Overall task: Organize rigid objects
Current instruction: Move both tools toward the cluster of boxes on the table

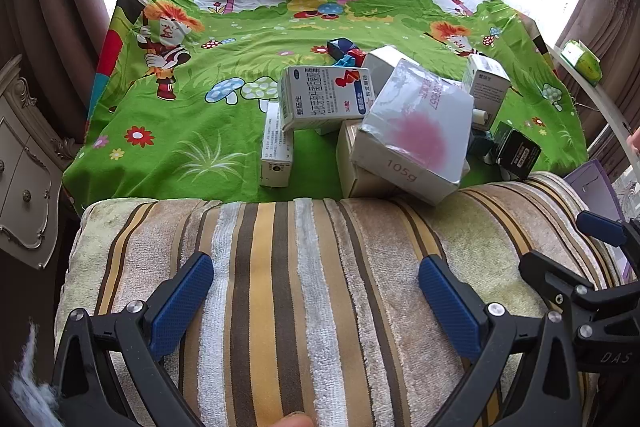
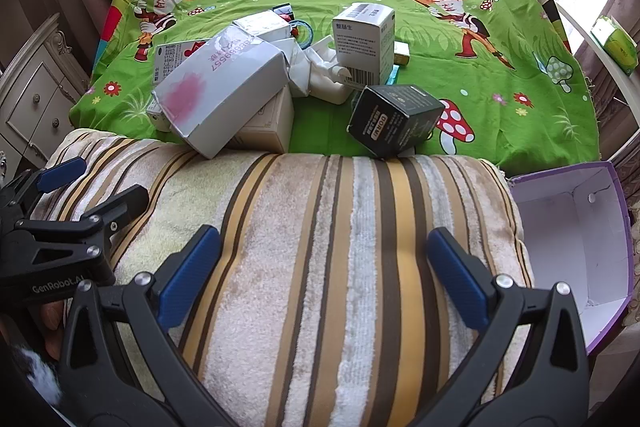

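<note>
A heap of several cartons lies on the green cartoon cloth (image 1: 192, 131) (image 2: 520, 131). A big white box with a pink blotch (image 1: 416, 135) (image 2: 224, 91) tilts over a plain carton. Behind it are a white medicine box with red and blue print (image 1: 326, 99), a white upright box (image 2: 362, 43) (image 1: 486, 83) and a black box (image 2: 394, 117) (image 1: 516, 149). My left gripper (image 1: 316, 291) and right gripper (image 2: 324, 267) both hang open over the striped towel cushion (image 1: 280, 267) (image 2: 320, 247), short of the heap, nothing between the fingers.
An open purple box with a white inside (image 2: 576, 239) stands right of the cushion. A carved cream cabinet (image 1: 24, 179) (image 2: 36, 107) is at the left. Curtains and a bright window are behind. A green packet (image 2: 616, 45) lies on a white ledge at the right.
</note>
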Demonstrator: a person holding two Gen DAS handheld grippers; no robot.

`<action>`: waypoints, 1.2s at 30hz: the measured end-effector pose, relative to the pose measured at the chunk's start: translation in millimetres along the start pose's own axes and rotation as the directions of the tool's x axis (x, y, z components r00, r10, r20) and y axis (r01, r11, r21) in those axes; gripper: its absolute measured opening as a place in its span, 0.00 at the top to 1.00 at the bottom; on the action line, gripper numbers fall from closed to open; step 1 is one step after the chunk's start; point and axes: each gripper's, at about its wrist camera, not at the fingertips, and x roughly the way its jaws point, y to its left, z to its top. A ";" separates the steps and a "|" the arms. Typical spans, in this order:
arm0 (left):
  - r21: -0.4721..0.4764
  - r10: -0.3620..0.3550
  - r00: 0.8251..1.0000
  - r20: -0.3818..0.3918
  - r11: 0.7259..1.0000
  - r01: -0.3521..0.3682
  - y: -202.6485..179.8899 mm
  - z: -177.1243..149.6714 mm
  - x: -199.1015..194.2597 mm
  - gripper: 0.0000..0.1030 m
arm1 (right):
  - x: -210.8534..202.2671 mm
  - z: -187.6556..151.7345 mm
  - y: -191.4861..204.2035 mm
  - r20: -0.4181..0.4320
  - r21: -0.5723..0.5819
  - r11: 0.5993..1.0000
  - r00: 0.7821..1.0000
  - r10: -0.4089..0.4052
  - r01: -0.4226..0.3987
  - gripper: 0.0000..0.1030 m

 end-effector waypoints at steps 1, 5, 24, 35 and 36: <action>0.000 0.001 1.000 -0.001 1.000 -0.001 0.4 0.0 0.5 0.00 | -0.1 0.0 -0.1 0.002 0.001 1.000 1.000 0.001 -0.001 0.00; 0.000 0.005 1.000 -0.007 1.000 -0.005 0.9 1.1 0.6 0.00 | 0.0 -0.8 -0.8 0.003 0.001 1.000 1.000 0.000 0.000 0.00; 0.000 0.019 1.000 -0.003 1.000 -0.019 -1.5 -0.5 1.1 0.00 | 0.4 -1.5 -1.1 0.005 0.002 1.000 1.000 0.002 -0.002 0.00; 0.008 0.034 0.999 0.004 0.999 -0.034 -3.9 -0.2 -1.2 0.00 | 1.7 1.4 0.1 0.004 -0.010 1.000 1.000 0.009 -0.009 0.00; 0.007 0.035 0.999 0.004 0.999 -0.035 -4.0 0.1 -1.0 0.00 | 2.0 1.5 0.3 0.005 -0.010 1.000 1.000 0.009 -0.009 0.00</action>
